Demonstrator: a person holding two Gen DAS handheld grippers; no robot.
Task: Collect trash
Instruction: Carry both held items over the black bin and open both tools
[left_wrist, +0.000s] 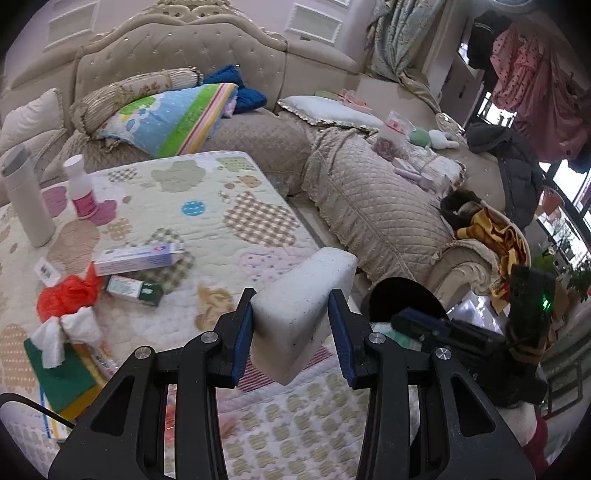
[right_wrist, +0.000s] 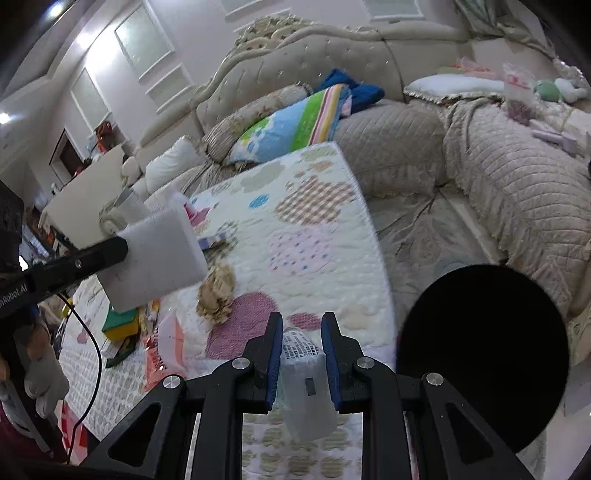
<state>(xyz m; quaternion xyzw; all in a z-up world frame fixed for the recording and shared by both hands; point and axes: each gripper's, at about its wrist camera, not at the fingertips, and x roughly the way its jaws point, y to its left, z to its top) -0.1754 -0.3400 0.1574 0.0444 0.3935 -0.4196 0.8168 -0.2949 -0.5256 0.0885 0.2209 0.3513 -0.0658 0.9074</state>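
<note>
Left gripper: the left gripper (left_wrist: 291, 328) is clenched on a white foam block (left_wrist: 301, 314) — both blue pads press its sides, and it hangs above the quilted surface (left_wrist: 221, 206).
Right gripper: the right gripper (right_wrist: 302, 360) is closed on a small wrapped packet (right_wrist: 304, 384), pale with printed text at its top end, pinched between the blue pads.
Foam block from the right: in the right wrist view the same foam block (right_wrist: 155, 258) shows at left, held out over the surface at the end of the left gripper's black fingers.
Bin: a round black bin opening (right_wrist: 484, 362) sits just right of the surface edge, beside the right gripper; in the left wrist view it lies behind the other gripper (left_wrist: 406, 299).
Near trash: a crumpled tan wad (right_wrist: 218, 295) lies on the quilt just ahead of the right gripper.
Left of the surface: a red plastic bag (left_wrist: 68, 291), white tissue (left_wrist: 62, 332) and a green pad (left_wrist: 61, 376) are bunched together.
Farther: a green carton (left_wrist: 135, 290) and a long white box (left_wrist: 138, 256) lie side by side — beyond them stand a pink-labelled bottle (left_wrist: 81, 188) and a tall white flask (left_wrist: 26, 195).
Far: a beige quilted sofa (left_wrist: 369, 206) with a bright striped pillow (left_wrist: 173, 118).
</note>
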